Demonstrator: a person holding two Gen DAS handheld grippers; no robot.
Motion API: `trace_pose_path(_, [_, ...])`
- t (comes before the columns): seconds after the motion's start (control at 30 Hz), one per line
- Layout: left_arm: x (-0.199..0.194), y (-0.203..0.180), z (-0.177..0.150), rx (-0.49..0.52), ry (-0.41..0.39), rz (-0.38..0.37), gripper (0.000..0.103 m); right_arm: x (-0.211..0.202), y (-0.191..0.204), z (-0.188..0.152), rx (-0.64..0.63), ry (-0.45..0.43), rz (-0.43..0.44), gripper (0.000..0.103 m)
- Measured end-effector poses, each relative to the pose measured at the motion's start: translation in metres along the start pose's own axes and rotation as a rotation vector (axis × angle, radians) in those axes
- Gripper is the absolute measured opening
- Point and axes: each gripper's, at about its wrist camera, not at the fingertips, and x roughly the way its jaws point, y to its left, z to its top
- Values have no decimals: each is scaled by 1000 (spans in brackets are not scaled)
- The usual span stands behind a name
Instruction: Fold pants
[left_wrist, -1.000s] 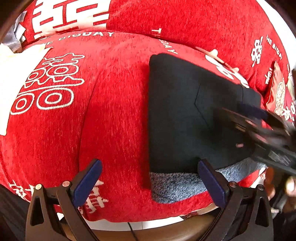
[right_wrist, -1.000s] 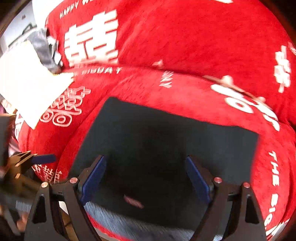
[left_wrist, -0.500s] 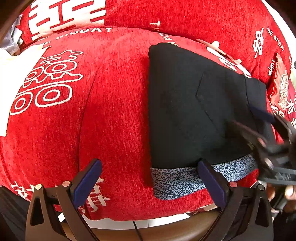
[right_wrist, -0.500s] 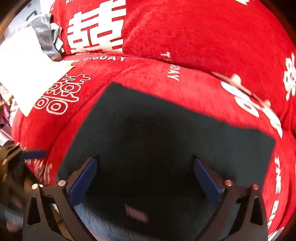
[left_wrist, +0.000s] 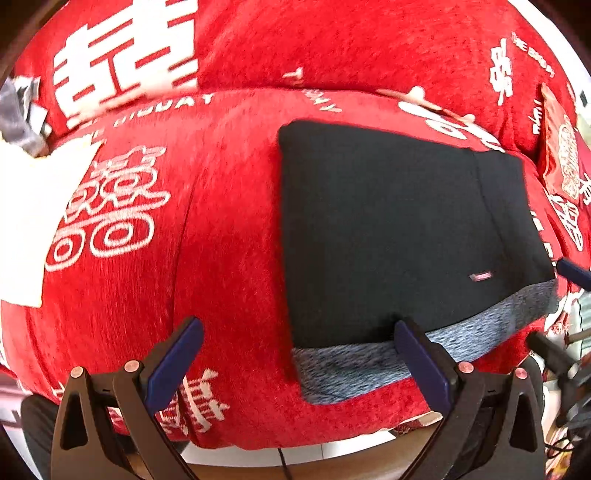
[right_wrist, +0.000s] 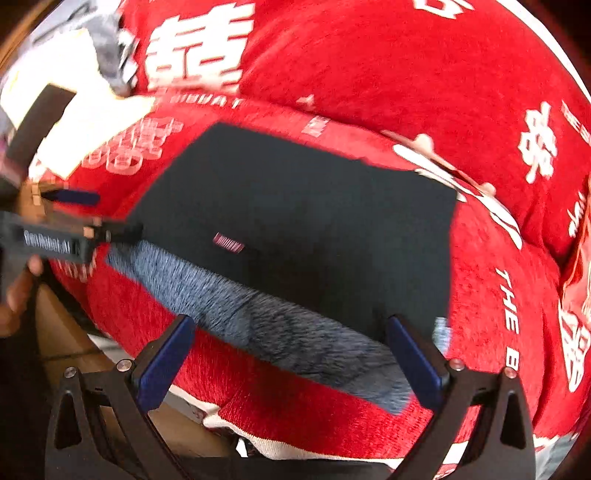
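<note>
**A:** Where are the folded black pants (left_wrist: 391, 229) found right now?

**B:** They're laid flat on the red sofa seat cushion (left_wrist: 229, 258), as a neat rectangle. The grey heathered waistband (left_wrist: 369, 362) is left sticking out along the pants' near edge, and a small pink label (left_wrist: 480, 276) is seen just above that band.

**A:** And the claws?

**B:** The left claw (left_wrist: 295, 354) is spread wide with nothing gripped; one blue pad (left_wrist: 417, 354) is hung over the waistband, the other over bare cushion left of the pants. The right claw (right_wrist: 291, 350) is also spread fully, nothing pinched, waistband seen between its fingers.

**A:** Anything else?

**B:** White paper (left_wrist: 33, 221) is seen well left of the pants.
</note>
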Motion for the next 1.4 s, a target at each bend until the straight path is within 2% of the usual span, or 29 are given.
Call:
trace_pose_path(0.17, [-1,-17,13,33,-15,-9,103,-9,-32,11,137,-46,5,103])
trace_pose_path(0.23, [7,-24,17,38,1,-12,103,-3,-38,11,176,-48,42,103])
trace_pose_path(0.3, [19,-27,19,42,37,-24,103,12,-42,6,211,-13,117,103])
trace_pose_path(0.33, [23,-26,21,37,48,-45,103,24,-44,1,227,33,140,103])
trace_pose_path(0.37, [22,-24,22,36,57,-55,103,28,-45,-2,219,40,126,102])
trace_pose_path(0.43, [15,-22,28,44,50,-69,103,18,-48,-3,203,-6,101,103])
trace_pose_path(0.5, [8,-16,32,36,23,-92,103,6,-63,-4,249,-55,102,103])
trace_pose_path(0.53, [9,-12,36,18,28,-117,103,3,-75,-4,284,-73,96,103])
trace_pose_path(0.57, [14,-5,41,-16,58,-178,103,3,-89,-5,324,-79,85,103])
trace_pose_path(0.63, [25,3,47,-63,107,-274,103,13,-116,-8,389,-56,101,103])
trace_pose_path(0.73, [38,-5,50,-38,134,-324,103,43,-138,-10,438,23,184,103])
trace_pose_path(0.8, [45,-15,49,13,126,-298,103,60,-141,-12,439,50,227,103])
trace_pose_path(0.9, [49,-24,49,53,86,-285,103,83,-138,-15,450,62,354,103])
trace_pose_path(1.0, [52,-23,51,71,71,-296,103,90,-126,-10,426,20,393,103])
trace_pose_path(1.1, [54,-12,51,101,57,-340,103,94,-116,-3,404,25,379,103])
trace_pose_path(1.23, [66,12,49,23,86,-452,103,96,-117,-2,390,16,393,103])
trace_pose_path(1.33, [66,3,48,-7,56,-402,103,97,-114,-1,392,11,372,103])
trace_pose_path(1.4, [63,-11,49,5,46,-361,102,95,-110,2,388,15,359,97])
